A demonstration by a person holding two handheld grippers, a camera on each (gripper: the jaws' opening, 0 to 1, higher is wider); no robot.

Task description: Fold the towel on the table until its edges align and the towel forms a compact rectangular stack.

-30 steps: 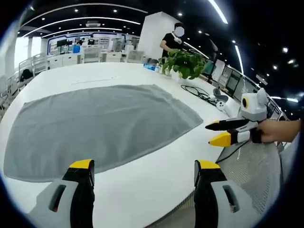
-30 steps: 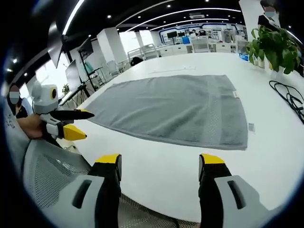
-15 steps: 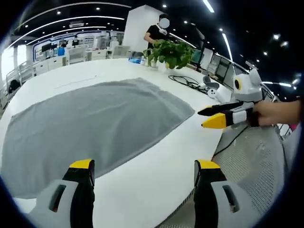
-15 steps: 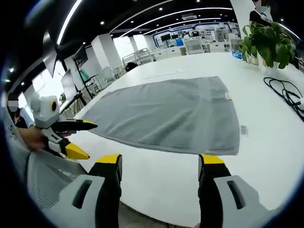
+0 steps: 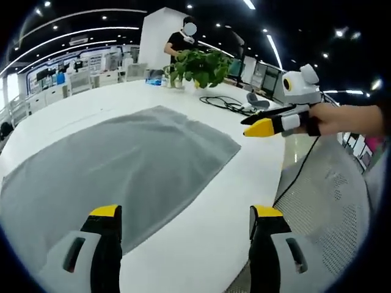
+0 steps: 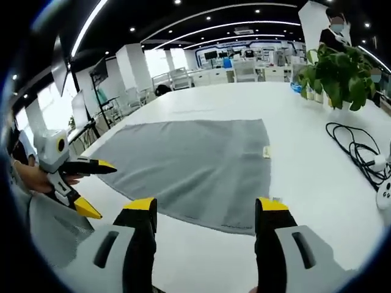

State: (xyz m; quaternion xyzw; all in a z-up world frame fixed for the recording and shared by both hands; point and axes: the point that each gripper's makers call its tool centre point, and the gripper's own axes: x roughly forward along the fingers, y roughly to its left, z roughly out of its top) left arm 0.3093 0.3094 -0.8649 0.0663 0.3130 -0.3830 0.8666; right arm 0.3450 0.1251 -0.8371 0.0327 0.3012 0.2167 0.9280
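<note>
A bright open-plan hall with strip lights and rows of desks lies behind a broad white worktop [image 5: 201, 220], on which a grey towel [image 5: 116, 165] is spread flat and unfolded. In the left gripper view the towel fills the left and centre of the frame, one corner pointing toward centre right. The left tool [image 5: 186, 213] rises from the bottom edge with its yellow-tipped jaws wide apart and nothing between them, above the bare worktop just short of the towel's near edge. At upper right of that view the right tool [image 5: 259, 125] comes in, held by a hand [image 5: 342, 119], its two jaws only slightly parted and empty, well above the worktop. A potted plant [image 5: 195, 67] stands near the top centre with a person behind it, and a black cable [image 5: 226, 105] lies to its right; a mesh chair back [image 5: 324, 207] occupies the lower right.

The right gripper view shows the towel [image 6: 189, 165] at centre, with a small label on its right-hand edge, a detail not legible from the other side. The right tool [image 6: 204, 210] stands wide open and empty at the bottom, near the towel's nearest corner. At far left the left tool [image 6: 91, 186] appears, jaws splayed and empty, beside the worktop's edge. The plant [image 6: 333, 73] sits upper right, the cable [image 6: 354, 146] at right.
</note>
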